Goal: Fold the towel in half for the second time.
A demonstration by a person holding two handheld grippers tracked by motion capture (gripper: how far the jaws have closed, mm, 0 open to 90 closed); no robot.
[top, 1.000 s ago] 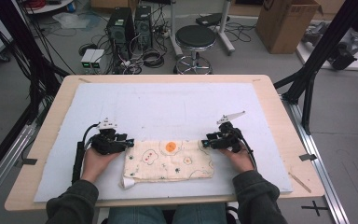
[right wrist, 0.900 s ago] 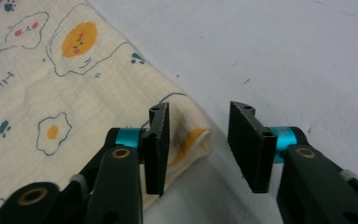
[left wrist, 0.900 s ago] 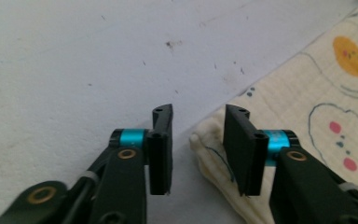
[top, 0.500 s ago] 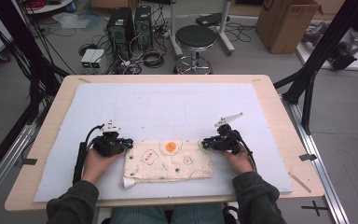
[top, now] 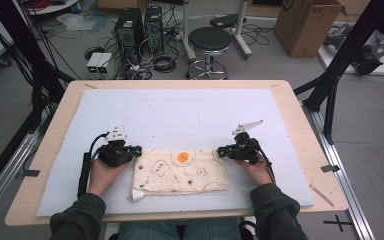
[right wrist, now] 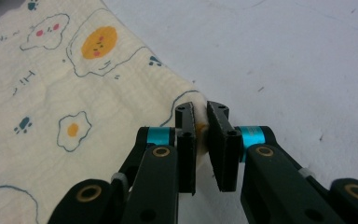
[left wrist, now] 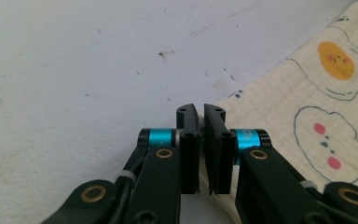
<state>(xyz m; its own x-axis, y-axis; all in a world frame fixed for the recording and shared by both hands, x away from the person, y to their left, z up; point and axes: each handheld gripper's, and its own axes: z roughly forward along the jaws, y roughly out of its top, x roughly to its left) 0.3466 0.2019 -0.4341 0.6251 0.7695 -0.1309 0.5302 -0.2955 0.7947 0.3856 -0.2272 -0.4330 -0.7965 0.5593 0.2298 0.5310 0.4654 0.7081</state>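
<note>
A cream cloth (top: 180, 172) printed with fried eggs lies folded flat on the white mat (top: 180, 110), near the table's front edge. My left gripper (top: 139, 149) sits at the cloth's far left corner. In the left gripper view its jaws (left wrist: 200, 109) are closed to a thin slit at the cloth's (left wrist: 307, 93) edge. My right gripper (top: 220, 150) is at the far right corner. Its jaws (right wrist: 201, 109) have just been closing and now pinch a small bunch of the cloth (right wrist: 74, 93).
The mat covers most of the wooden table (top: 300, 125). The cloth's near left corner (top: 137, 195) is turned over. Beyond the table stand a black stool (top: 209, 40), computer towers (top: 140, 25) with cables and a cardboard box (top: 305, 22). Black frame legs (top: 335, 85) flank the right side.
Both grippers' jaws have closed at the cloth's far corners. The hands and the cloth have stayed where they were.
</note>
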